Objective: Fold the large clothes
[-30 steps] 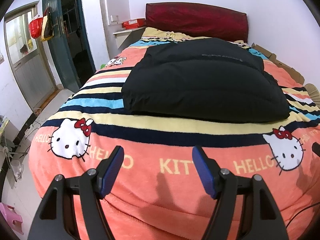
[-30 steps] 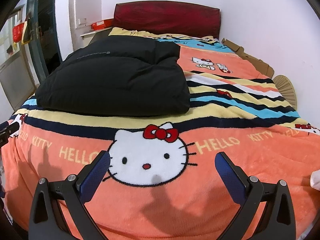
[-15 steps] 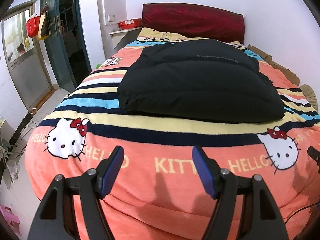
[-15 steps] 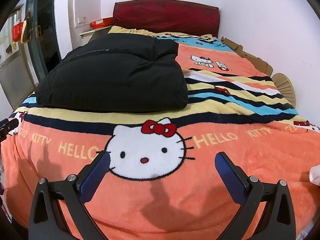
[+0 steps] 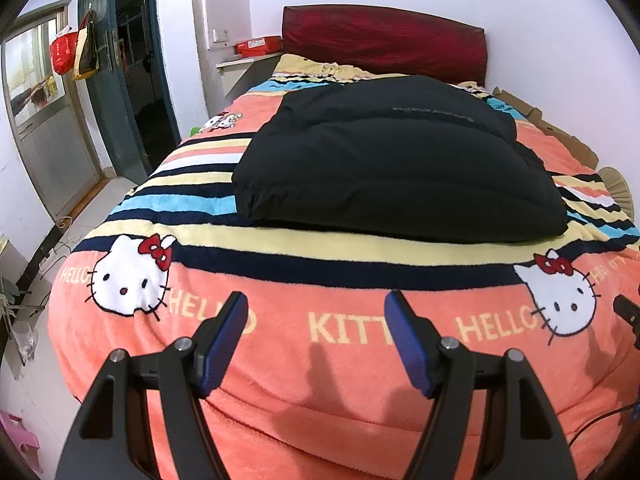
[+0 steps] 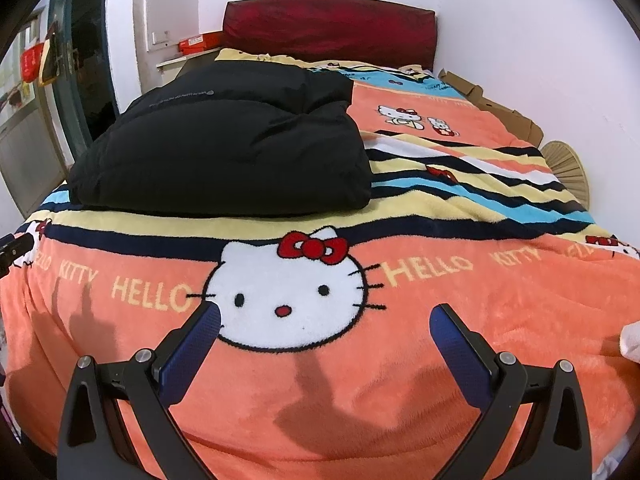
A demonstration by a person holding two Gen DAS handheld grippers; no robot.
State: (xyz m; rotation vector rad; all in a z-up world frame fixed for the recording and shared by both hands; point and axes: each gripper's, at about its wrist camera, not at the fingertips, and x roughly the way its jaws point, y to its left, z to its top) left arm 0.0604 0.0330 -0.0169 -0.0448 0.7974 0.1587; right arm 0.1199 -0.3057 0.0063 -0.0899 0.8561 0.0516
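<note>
My left gripper [image 5: 316, 312] has its blue-padded jaws spread wide with nothing between them, hanging over the near end of the bed. My right gripper [image 6: 326, 322] is spread wider still and is just as empty. Neither touches any fabric.

Under both sits the orange plush Hello Kitty blanket [image 5: 360, 380] that covers the bed, with my fingers' shadows falling on it. In the right wrist view a white cat face with a red bow [image 6: 288, 292] lies just beyond my right jaws; it now sits a little farther from them than half a second ago, so I have drawn back slightly. In the left wrist view the yellow "KITTY" lettering [image 5: 348, 326] shows between my left jaws, and the scene has slid a touch to the right against the earlier frame, bringing more of the left cat face [image 5: 128, 276] into view.

Farther on, past the yellow and navy stripes, lies the folded black puffy jacket [image 5: 396, 160], a thick rectangular bundle resting flat on the blanket, towards the left of the bed in the right wrist view [image 6: 224, 148]. It has not moved or changed shape since the earlier frames.

Beyond it the dark red padded headboard [image 5: 384, 44] stands against the white wall. At far left is a dark green door [image 5: 104, 92] with bags hanging beside it.
</note>
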